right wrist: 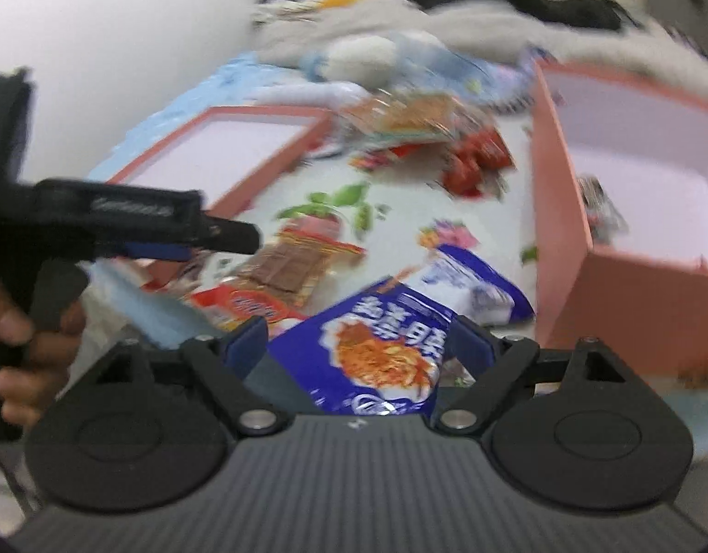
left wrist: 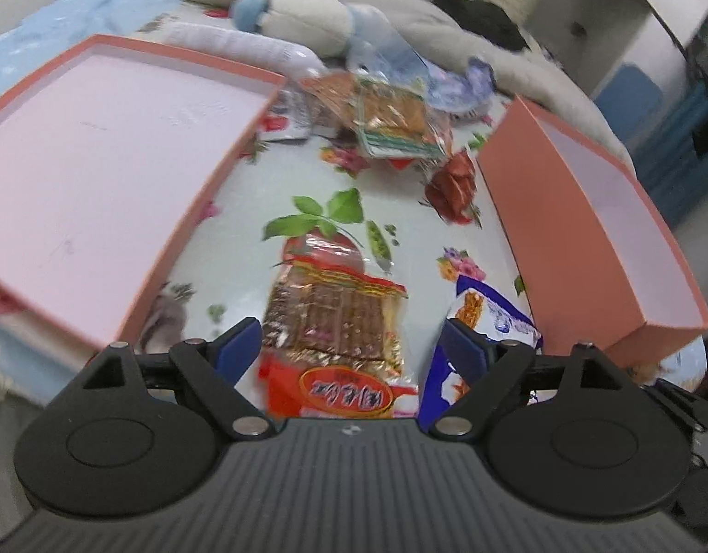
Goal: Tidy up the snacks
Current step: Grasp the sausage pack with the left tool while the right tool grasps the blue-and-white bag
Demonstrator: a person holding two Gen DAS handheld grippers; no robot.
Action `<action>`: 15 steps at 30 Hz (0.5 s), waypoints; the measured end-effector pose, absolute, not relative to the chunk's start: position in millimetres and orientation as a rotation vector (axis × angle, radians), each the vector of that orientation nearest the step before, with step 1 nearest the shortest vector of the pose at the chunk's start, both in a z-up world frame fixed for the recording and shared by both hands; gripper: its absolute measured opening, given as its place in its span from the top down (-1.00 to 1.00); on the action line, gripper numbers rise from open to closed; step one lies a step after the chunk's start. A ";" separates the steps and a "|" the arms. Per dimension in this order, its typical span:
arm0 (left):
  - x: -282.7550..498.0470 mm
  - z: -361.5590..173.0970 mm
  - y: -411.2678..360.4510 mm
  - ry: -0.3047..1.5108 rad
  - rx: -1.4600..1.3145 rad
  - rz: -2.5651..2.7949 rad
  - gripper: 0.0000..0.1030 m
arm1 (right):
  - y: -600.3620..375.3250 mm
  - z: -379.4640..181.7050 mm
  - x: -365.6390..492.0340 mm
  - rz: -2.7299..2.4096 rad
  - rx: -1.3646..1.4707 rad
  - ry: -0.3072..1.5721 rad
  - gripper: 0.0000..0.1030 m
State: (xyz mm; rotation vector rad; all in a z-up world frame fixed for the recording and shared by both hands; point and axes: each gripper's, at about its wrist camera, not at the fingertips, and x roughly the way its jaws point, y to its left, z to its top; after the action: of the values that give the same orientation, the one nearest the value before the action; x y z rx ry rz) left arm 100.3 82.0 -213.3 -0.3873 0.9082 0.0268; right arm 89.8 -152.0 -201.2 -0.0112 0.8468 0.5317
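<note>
Two claws hang spread over the bed, left claw (left wrist: 349,345) astride the red snack packet (left wrist: 333,318), right claw (right wrist: 354,345) astride the blue packet (right wrist: 390,345); next, likely pinch and carry to the pink box (right wrist: 630,276).

The left gripper (left wrist: 349,345) stands open over a red snack pack (left wrist: 335,318), between lid (left wrist: 100,175) and box (left wrist: 584,230).

Snack pkts (left wrist: 390,124) btwn lid (left wrist: 100,175), prob. box (left wrist: 598,230)
</note>
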 end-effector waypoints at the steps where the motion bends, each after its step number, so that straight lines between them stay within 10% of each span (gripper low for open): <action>1: 106.0 -215.4 81.0 0.915 -0.375 0.016 -0.72 | -152.1 -204.6 93.3 0.508 0.011 0.853 -0.69; 15: 149.8 -258.8 66.1 1.015 -0.179 -0.035 -0.70 | -137.9 -246.7 120.8 0.384 0.005 0.881 -0.64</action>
State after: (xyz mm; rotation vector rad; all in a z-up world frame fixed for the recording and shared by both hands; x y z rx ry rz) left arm 149.8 66.1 -258.8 -0.1788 1.0149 -0.0347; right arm 120.8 -137.9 -246.7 0.0051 0.8806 0.3843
